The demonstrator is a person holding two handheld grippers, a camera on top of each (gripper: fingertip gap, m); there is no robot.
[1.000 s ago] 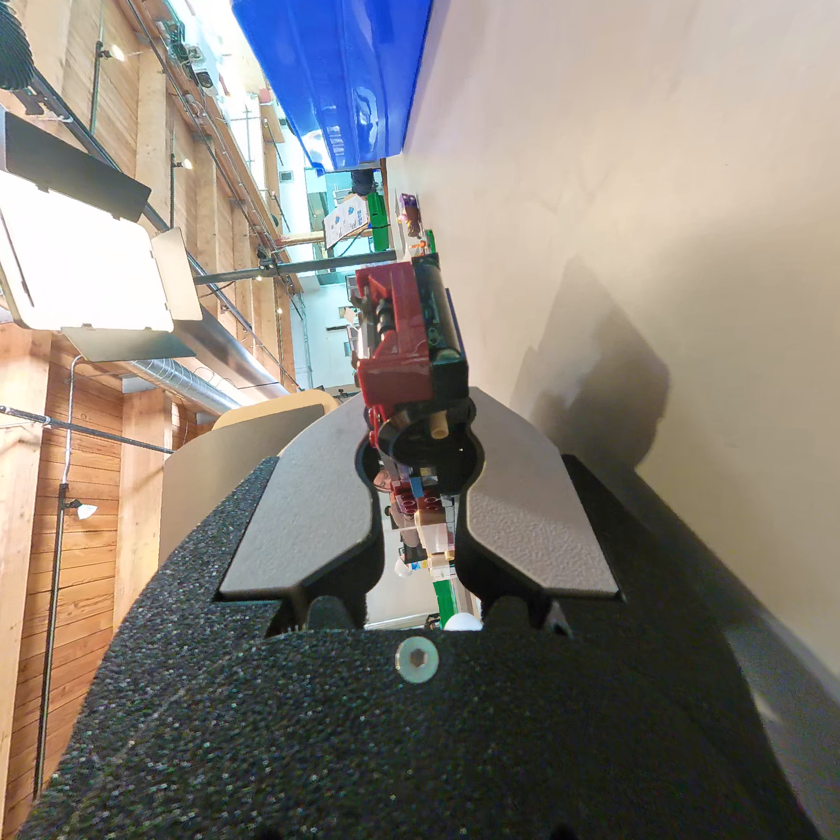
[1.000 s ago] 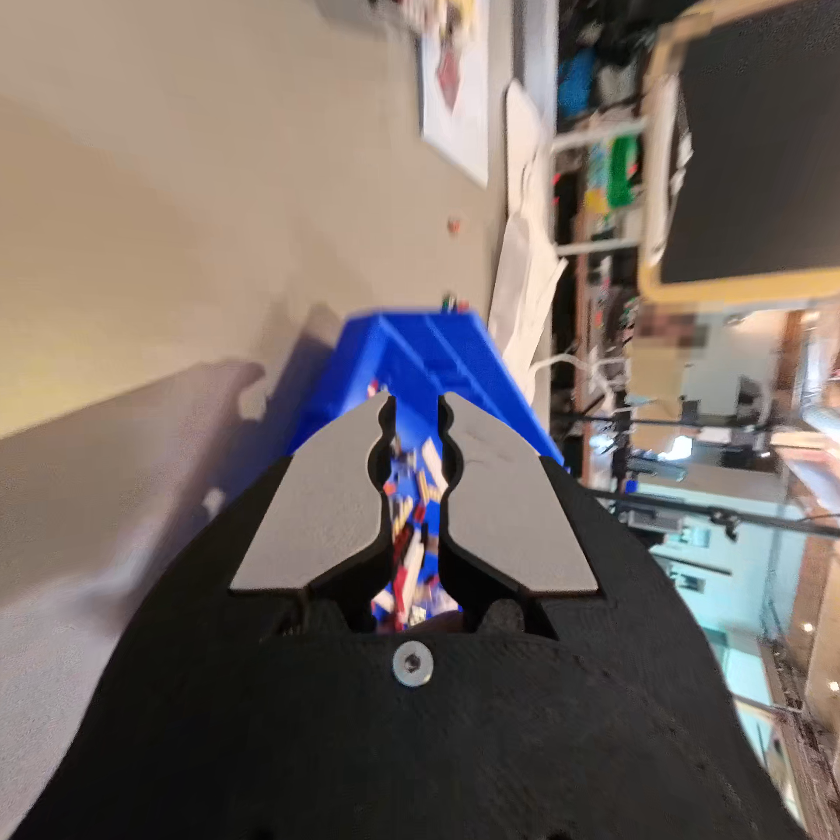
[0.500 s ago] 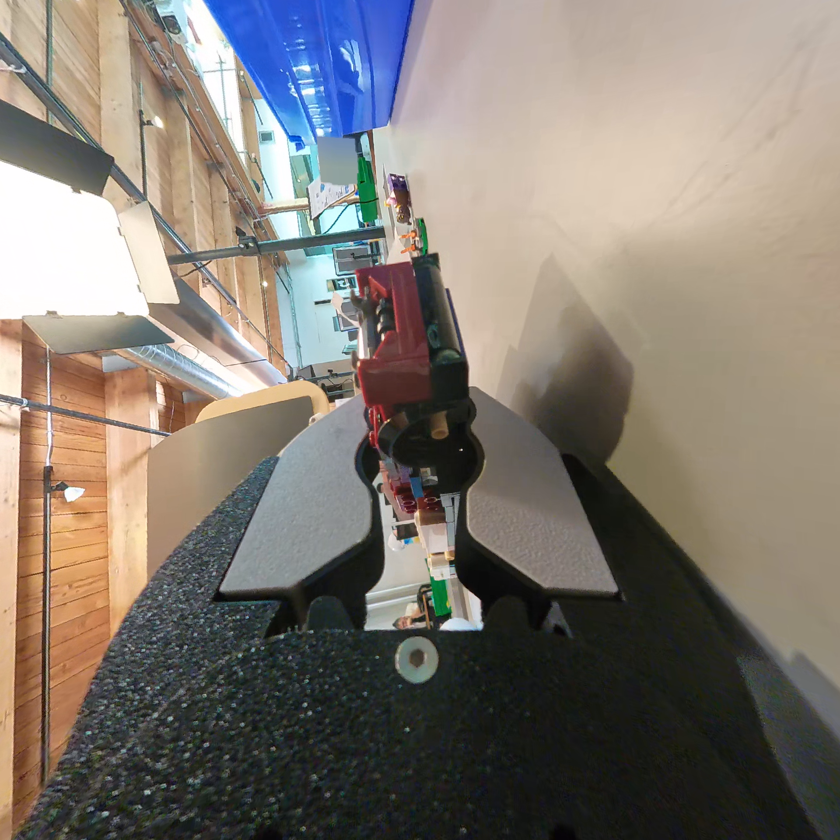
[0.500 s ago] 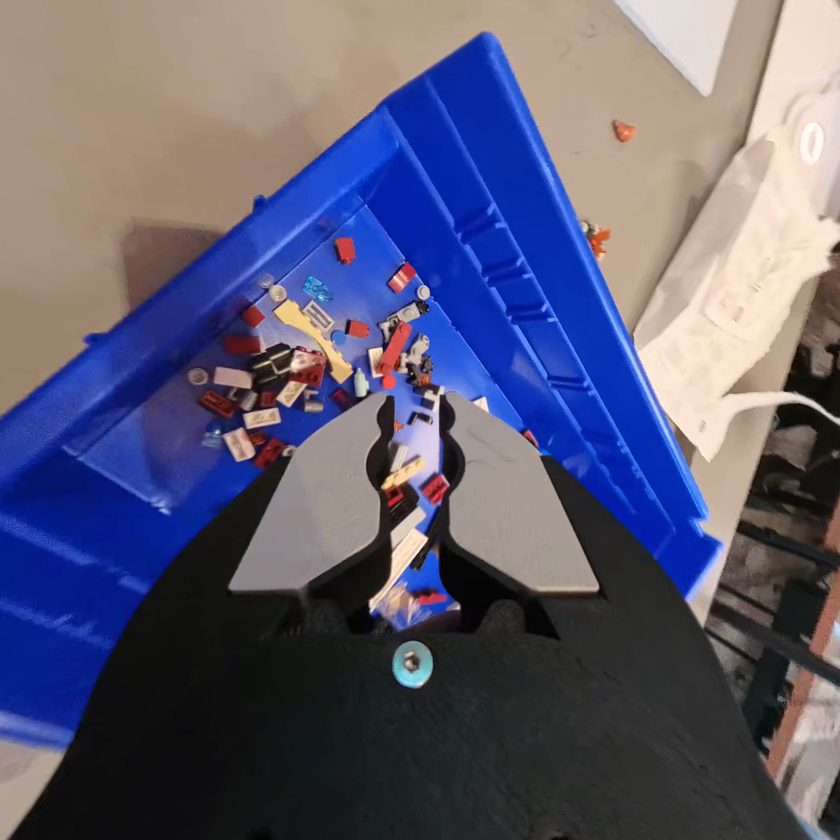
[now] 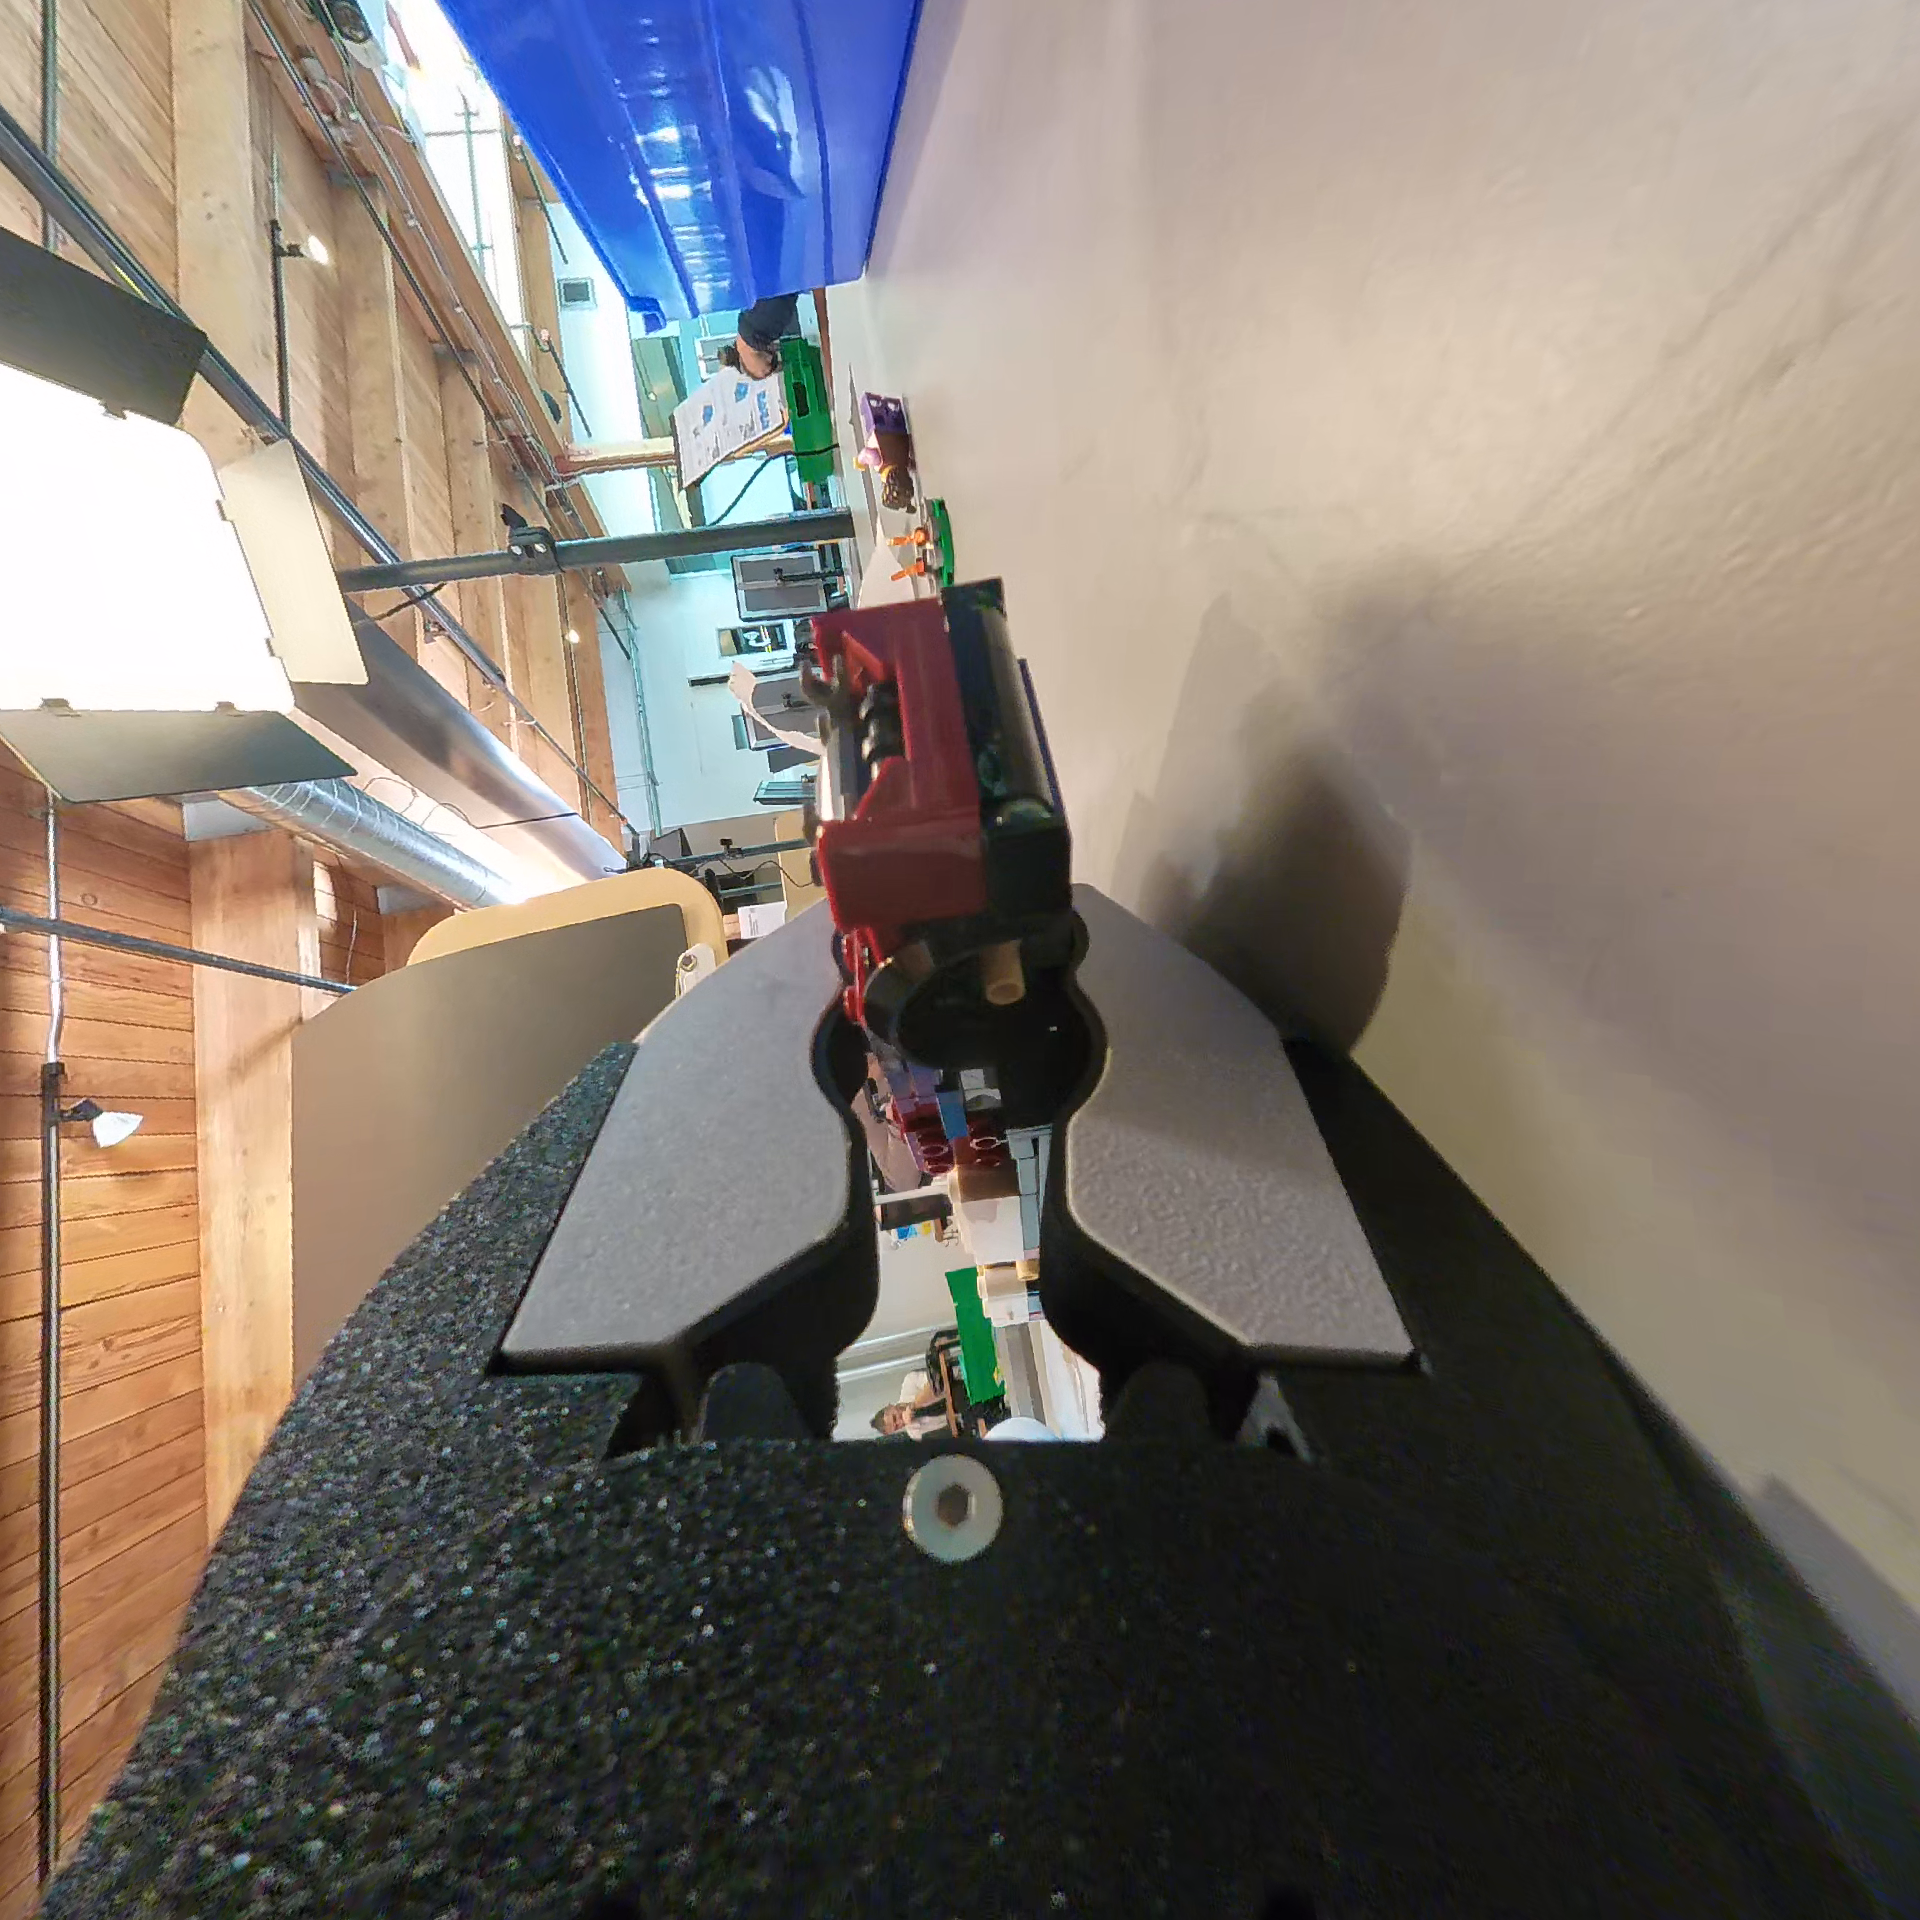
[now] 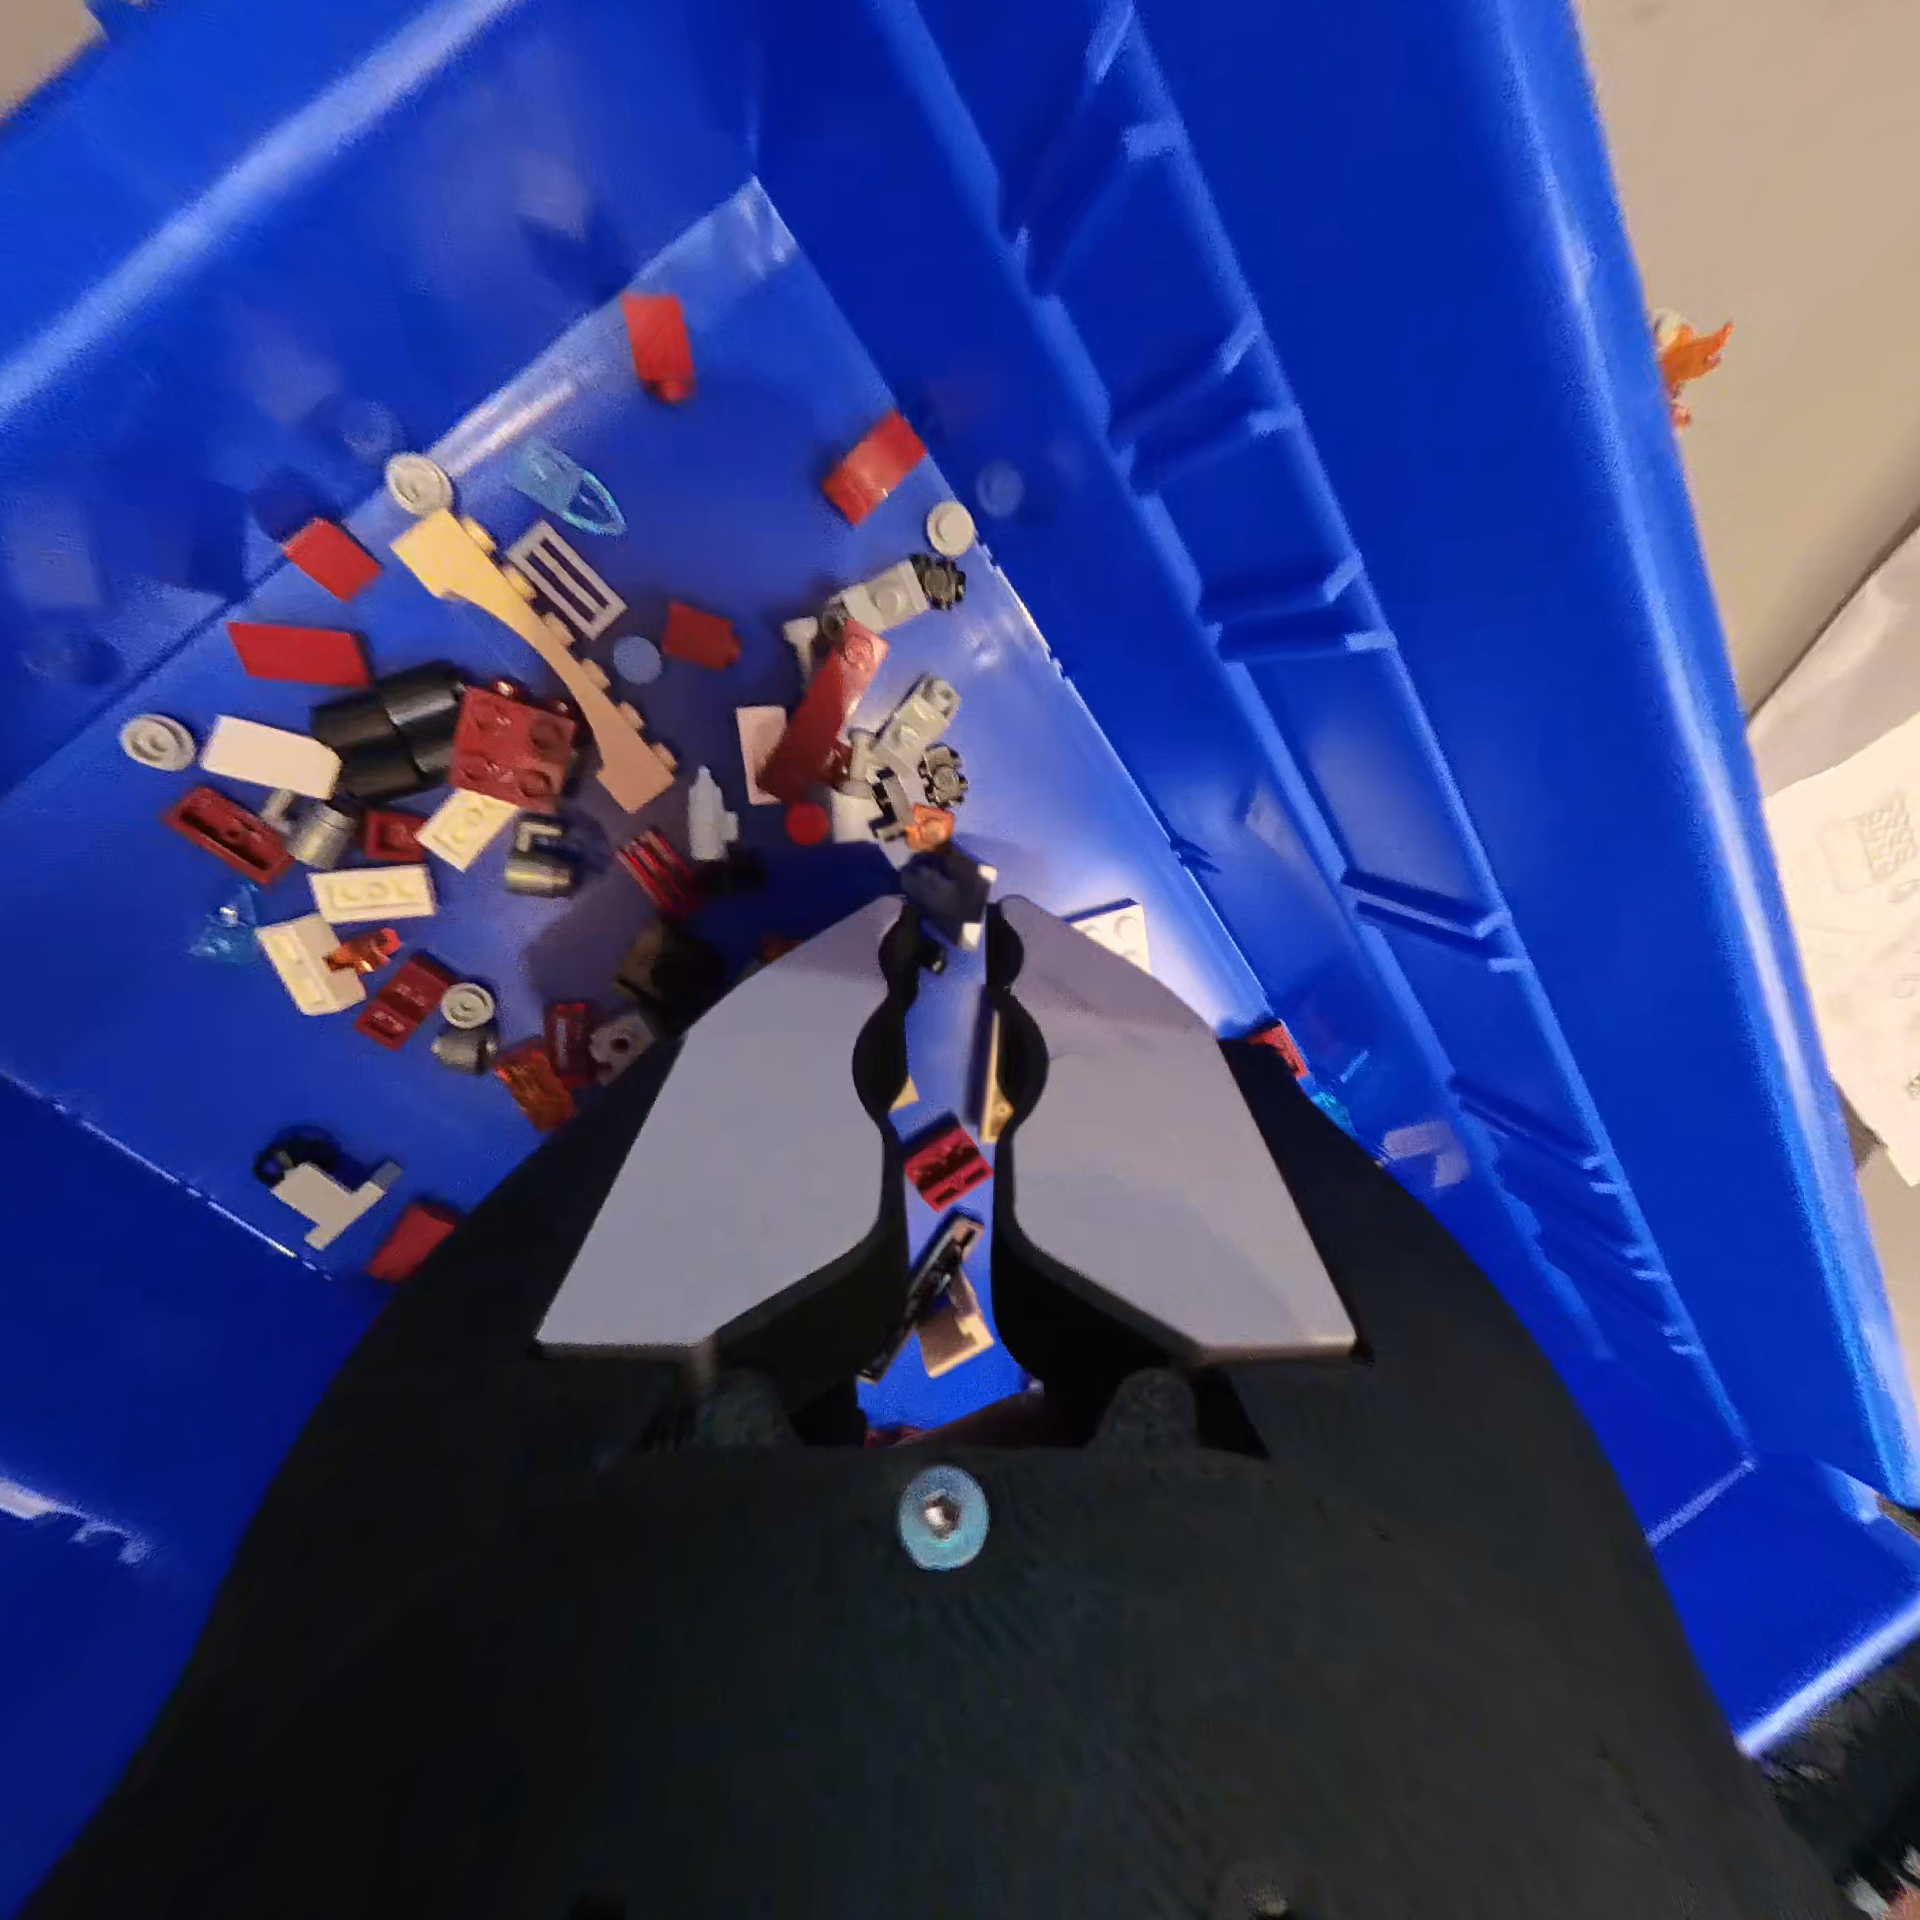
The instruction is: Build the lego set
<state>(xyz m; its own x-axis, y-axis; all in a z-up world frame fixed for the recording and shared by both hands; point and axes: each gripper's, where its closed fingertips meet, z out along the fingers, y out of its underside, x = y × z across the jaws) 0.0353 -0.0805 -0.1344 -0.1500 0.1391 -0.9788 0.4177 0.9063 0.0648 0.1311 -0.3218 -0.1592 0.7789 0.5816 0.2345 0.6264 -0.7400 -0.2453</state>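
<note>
left gripper (image 5: 961,1003): closed onto a dark red and black brick-built model (image 5: 935,790); the model's round black end sits in the notch between the two fingers, pressed from both sides, the rest sticking out forward past the tips.
model: held just beside the beige table (image 5: 1455,416), long axis along the fingers; probably gripped at the round end because the notch fits that shape.
model underside: more small bricks (dark red, blue, white, green) are seen below between the fingers; whether they belong to the model cannot be told.
right gripper (image 6: 948,920): lowered into the blue bin (image 6: 1299,520), jaws narrowed to a small gap.
right tip contents: a small dark piece (image 6: 940,883) sits right at the fingertips; the view is blurred, so pad contact cannot be confirmed and grip is left as cannot tell.
loose bricks (image 6: 520,748): red, white, tan, grey and black bits are scattered flat on the bin floor, mostly to the left of the fingers and ahead of them; a few are seen through the finger gap, below the gripper.
bin: walls are high and ribbed, so small parts are kept from rolling off; its glossy outside is seen in the left view (image 5: 707,135), well apart from the model.
outside bin: an orange bit (image 6: 1688,353) and white paper (image 6: 1860,883) lie on the table beside it.
</note>
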